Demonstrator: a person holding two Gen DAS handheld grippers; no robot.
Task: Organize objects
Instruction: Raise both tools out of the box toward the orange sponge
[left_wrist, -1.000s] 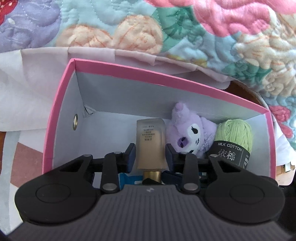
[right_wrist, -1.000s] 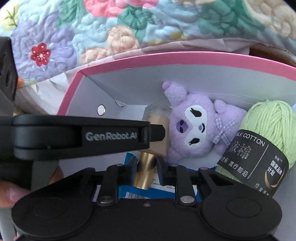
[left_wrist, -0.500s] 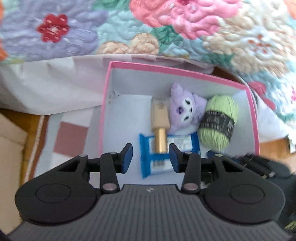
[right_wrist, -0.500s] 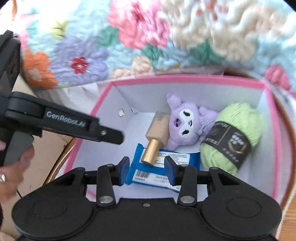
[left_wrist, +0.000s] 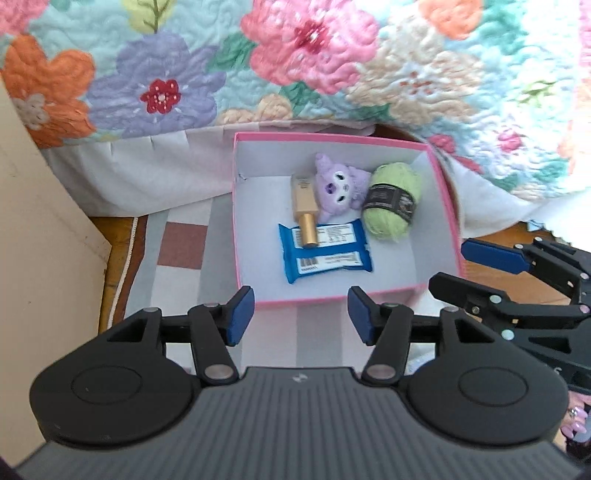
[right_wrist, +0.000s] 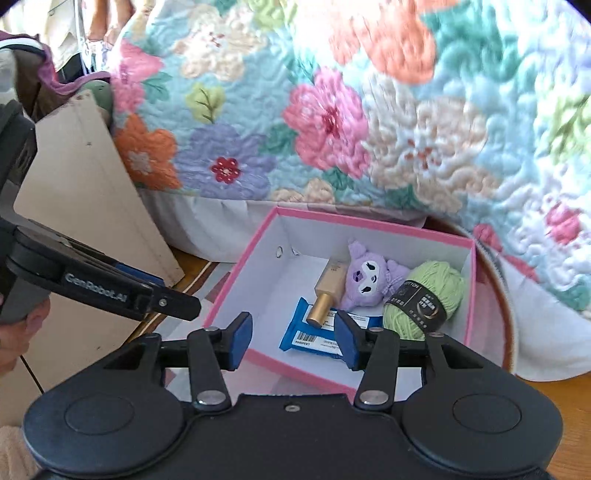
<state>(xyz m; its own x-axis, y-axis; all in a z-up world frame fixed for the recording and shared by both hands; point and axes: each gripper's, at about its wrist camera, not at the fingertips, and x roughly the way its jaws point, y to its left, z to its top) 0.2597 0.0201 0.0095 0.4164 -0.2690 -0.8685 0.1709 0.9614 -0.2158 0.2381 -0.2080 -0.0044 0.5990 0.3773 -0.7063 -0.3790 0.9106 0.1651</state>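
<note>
A pink box with a white inside holds a beige tube with a gold cap, a purple plush toy, a green yarn ball and a blue packet. The tube's cap rests on the packet. My left gripper is open and empty, above the box's near edge. My right gripper is open and empty, raised over the box's near side. It also shows at the right of the left wrist view.
A flowered quilt hangs over a bed behind the box. A beige board stands at the left. The box sits on a checked rug over a wooden floor.
Both grippers have pulled back and up out of the box and opened wider. The tube now lies in the box with its cap on the blue packet.
</note>
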